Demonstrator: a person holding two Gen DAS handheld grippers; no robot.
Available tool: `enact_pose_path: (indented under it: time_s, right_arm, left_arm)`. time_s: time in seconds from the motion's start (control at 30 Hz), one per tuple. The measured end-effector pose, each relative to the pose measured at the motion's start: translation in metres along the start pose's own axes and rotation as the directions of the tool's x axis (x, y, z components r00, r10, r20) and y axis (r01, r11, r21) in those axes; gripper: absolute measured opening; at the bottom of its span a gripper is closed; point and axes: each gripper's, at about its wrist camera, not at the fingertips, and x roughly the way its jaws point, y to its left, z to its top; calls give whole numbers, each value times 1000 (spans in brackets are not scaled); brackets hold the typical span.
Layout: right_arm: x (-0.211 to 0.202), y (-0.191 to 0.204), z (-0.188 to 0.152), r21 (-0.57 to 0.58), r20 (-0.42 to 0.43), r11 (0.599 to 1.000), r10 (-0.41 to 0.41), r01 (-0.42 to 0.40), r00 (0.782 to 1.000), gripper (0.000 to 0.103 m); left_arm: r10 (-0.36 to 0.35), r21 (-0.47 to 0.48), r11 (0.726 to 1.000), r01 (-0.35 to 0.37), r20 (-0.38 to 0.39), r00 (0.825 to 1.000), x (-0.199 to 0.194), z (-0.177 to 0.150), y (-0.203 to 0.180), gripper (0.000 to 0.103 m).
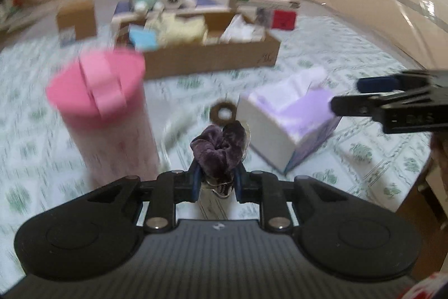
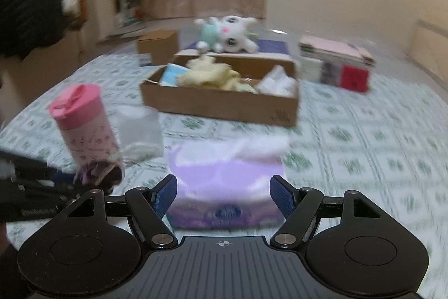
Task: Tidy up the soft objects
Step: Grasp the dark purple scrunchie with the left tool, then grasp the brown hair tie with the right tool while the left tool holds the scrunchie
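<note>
My left gripper (image 1: 217, 181) is shut on a dark purple velvet scrunchie (image 1: 217, 147) and holds it above the table; it also shows in the right wrist view (image 2: 98, 173). My right gripper (image 2: 224, 195) is open, its blue pads either side of a purple tissue box (image 2: 226, 181), without touching it. The tissue box shows in the left wrist view (image 1: 288, 125) too. A low cardboard box (image 2: 224, 102) behind holds a yellow cloth (image 2: 215, 74), a blue item and white cloth. A white plush toy (image 2: 226, 34) lies behind it.
A pink-lidded canister (image 1: 109, 114) stands at the left, with a clear plastic bag (image 2: 140, 128) beside it. A small dark ring (image 1: 222, 114) lies on the green-patterned tablecloth (image 2: 364, 145). Small boxes (image 2: 336, 60) and a brown carton (image 2: 158, 45) stand at the back.
</note>
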Motion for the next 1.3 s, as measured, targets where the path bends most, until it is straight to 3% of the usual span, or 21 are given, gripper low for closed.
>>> enact_pose_path:
  time_s: [0.1, 0.23, 0.5, 0.63, 0.87, 1.2, 1.3]
  right_arm:
    - [12, -6, 29, -43, -50, 996, 72, -74, 996, 73]
    - [37, -8, 69, -133, -131, 984, 101, -118, 986, 73]
    - [101, 6, 115, -226, -311, 946, 157, -233, 937, 73]
    - [138, 20, 117, -250, -436, 921, 169, -299, 884, 73]
    - [201, 35, 94, -299, -601, 894, 95, -334, 793, 73]
    - [246, 37, 81, -264, -681, 907, 65, -327, 729, 73]
    - [251, 38, 78, -266, -687, 910, 53, -319, 725, 73]
  left_arm:
    - [-16, 61, 998, 14, 28, 999, -14, 28, 8, 20]
    - [-32, 113, 993, 25, 60, 998, -29, 65, 25, 20]
    - [-71, 142, 988, 65, 36, 997, -25, 123, 68, 20]
    - [-69, 142, 988, 66, 16, 997, -13, 136, 87, 20]
    - [-68, 130, 989, 70, -18, 997, 14, 144, 111, 20]
    - [-88, 84, 993, 89, -18, 996, 30, 143, 130, 20]
    - [-89, 79, 993, 90, -17, 996, 32, 142, 131, 20]
